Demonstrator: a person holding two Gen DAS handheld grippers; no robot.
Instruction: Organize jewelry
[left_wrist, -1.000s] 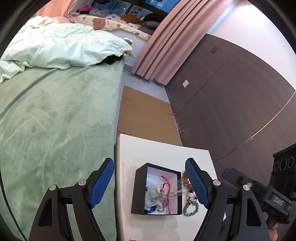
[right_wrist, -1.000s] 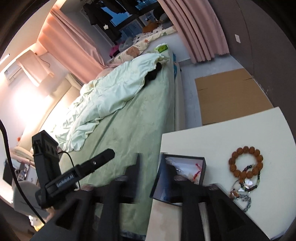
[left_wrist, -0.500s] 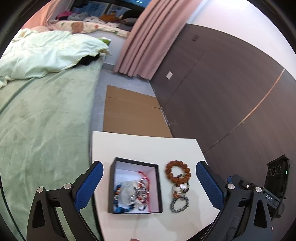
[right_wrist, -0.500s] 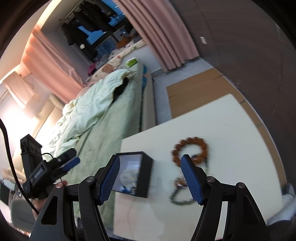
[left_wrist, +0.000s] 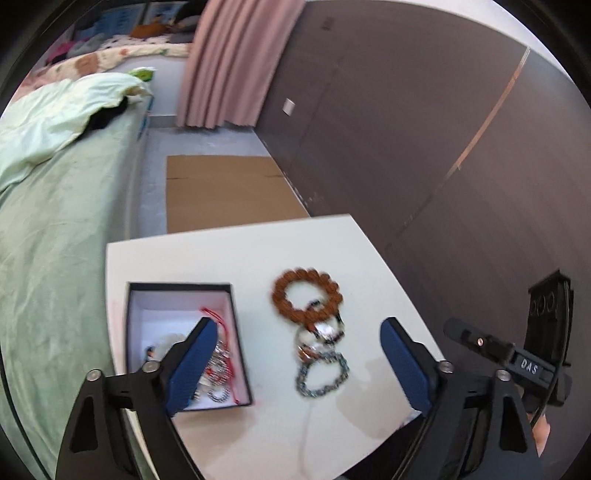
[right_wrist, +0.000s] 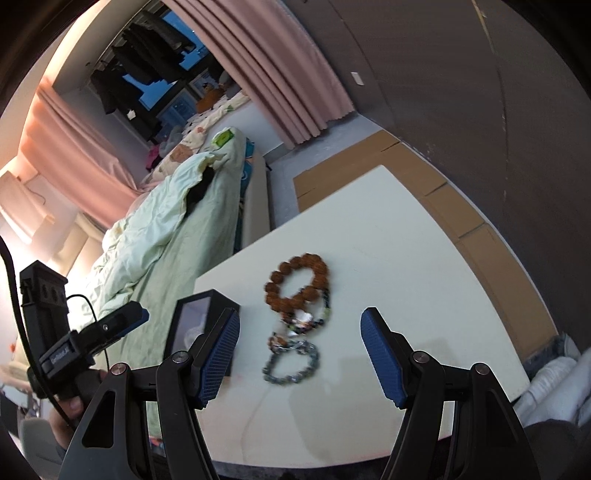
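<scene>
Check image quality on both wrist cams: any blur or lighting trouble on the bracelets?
Left wrist: brown bead bracelet and grey chain bracelet motion-smeared, black box edges soft, fisheye bends the table. Right wrist: the same bracelets smeared, warm glare at far left, dim bluish light elsewhere.

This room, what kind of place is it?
Most likely a bedroom in someone's home. There is a bed with a pale green quilt, pink curtains by a window, and a small white table beside the bed.
</scene>
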